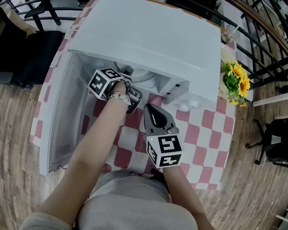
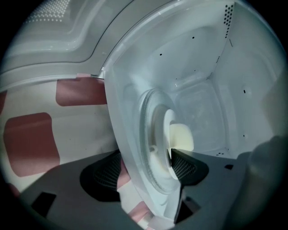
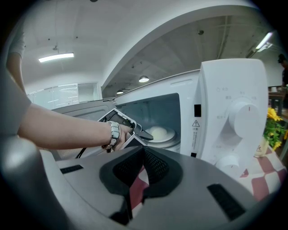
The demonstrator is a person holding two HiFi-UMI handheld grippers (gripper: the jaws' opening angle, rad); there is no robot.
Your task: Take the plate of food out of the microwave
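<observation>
Microwave [image 1: 148,39] sits on the bench [image 1: 203,140], which has a red-and-white checked cloth. Its door [image 1: 59,122] is swung fully open to the left.

The plate [image 3: 167,137] is inside the cavity, toward the back, with a pale round lump of food [image 3: 158,131] on top.

The left hand-held gripper [image 2: 145,167] is at the cavity mouth, turned on its side and pointing at the plate.
- Jaws are clearly apart, and the near rim of the plate is in the gap.
- One pad [image 2: 184,167] sits on the food side, right at the rim and touching or almost touching it.
- The other pad is well off to the far side, partly behind a white edge, with checked cloth showing next to it.
- No clamp on the plate that I can see, and I can't tell whether that white edge is the cavity sill or the turntable.

The right hand-held gripper [image 3: 144,155] is outside the microwave, in front of the opening and over the cloth.
- Jaws are closed together with nothing between them; only a sliver of cloth shows below the pads.
- It is clear of the left one and not touching the microwave.

The control panel with a round knob [image 3: 243,119] is on the right of the opening. Yellow flowers [image 1: 236,81] stand on the bench just right of the microwave.
</observation>
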